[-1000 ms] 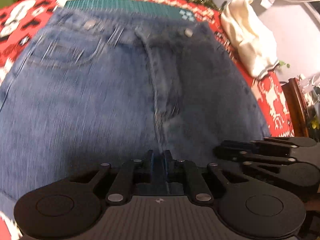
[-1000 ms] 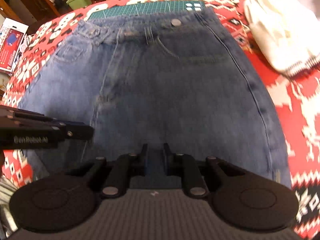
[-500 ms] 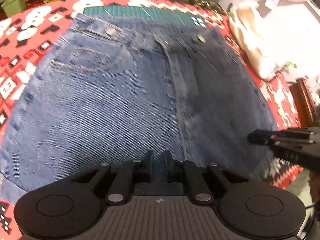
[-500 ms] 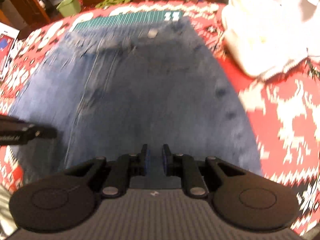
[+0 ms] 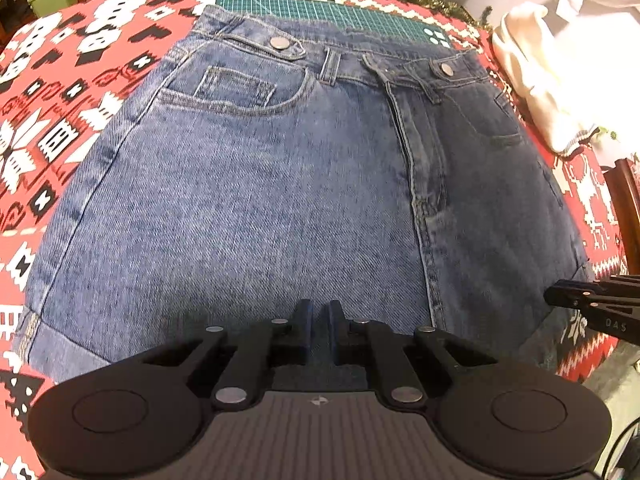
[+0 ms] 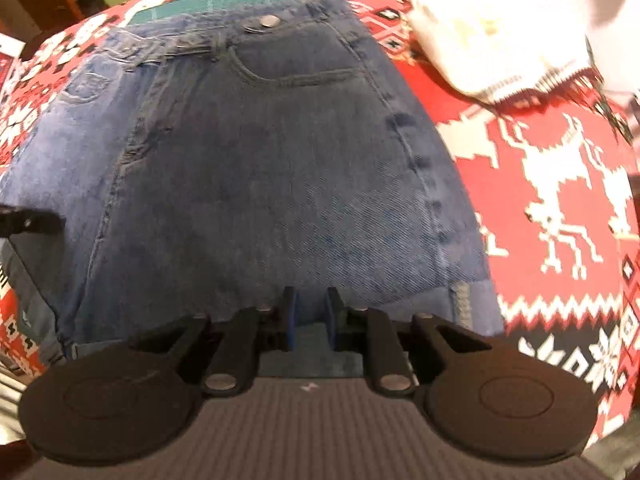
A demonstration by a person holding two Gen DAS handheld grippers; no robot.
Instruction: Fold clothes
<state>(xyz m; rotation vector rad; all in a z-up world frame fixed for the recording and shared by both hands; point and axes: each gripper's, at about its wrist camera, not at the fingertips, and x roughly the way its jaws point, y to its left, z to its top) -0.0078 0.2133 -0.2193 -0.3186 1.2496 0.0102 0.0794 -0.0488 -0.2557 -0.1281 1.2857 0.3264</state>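
A pair of blue denim jeans (image 5: 256, 184) lies flat on the red-and-white patterned knit tablecloth (image 5: 60, 120), waistband on the green cutting mat (image 5: 332, 10) at the far side. The left gripper (image 5: 319, 330) hovers at the jeans' near edge — jaws a narrow gap apart, holding nothing. The right gripper (image 6: 311, 316) sits likewise, slightly wider, empty. A cream knitted garment (image 6: 492, 36) lies right of the jeans.

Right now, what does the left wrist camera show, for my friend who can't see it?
Blue denim jeans lie flat, waistband away from the camera, on a red patterned tablecloth. The left gripper is nearly closed over the near denim edge. A cream garment lies far right.
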